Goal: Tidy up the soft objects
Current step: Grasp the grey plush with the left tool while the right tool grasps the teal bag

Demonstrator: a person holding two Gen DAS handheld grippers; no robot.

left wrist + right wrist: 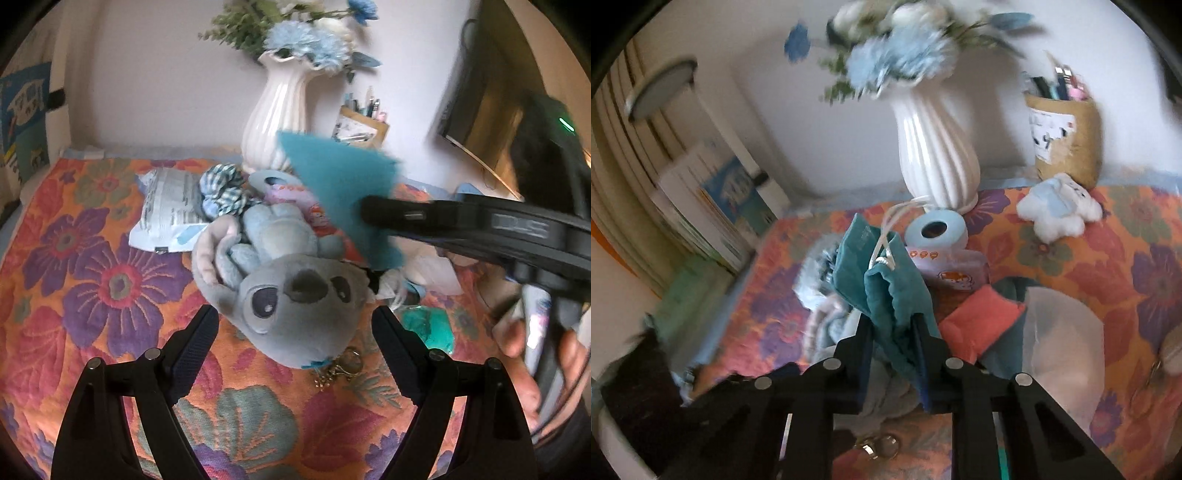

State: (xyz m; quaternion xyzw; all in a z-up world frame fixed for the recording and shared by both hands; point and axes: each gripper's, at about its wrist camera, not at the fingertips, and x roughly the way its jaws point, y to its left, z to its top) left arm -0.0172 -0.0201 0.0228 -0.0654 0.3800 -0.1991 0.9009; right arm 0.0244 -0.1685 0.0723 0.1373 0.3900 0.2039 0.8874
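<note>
A grey-blue Stitch plush toy [280, 284] with a keychain lies on its back on the flowered cloth [92, 266]. My left gripper [295, 328] is open, its jaws on either side of the plush's head, not touching it. My right gripper [892, 328] is shut on a teal drawstring pouch [882, 280] and holds it up above the pile; the pouch also shows in the left wrist view [343, 188], pinched by the right gripper [369, 212]. A checked blue scrunchie [223, 188] and a white-and-blue plush [1058, 210] lie farther back.
A white ribbed vase [275, 114] with blue flowers stands at the back, a pen holder [1065, 140] to its right. A white printed packet [168, 210], a blue tape roll [936, 230], a coral pouch [982, 319], a white bag [1065, 332] and a teal item [428, 326] lie around.
</note>
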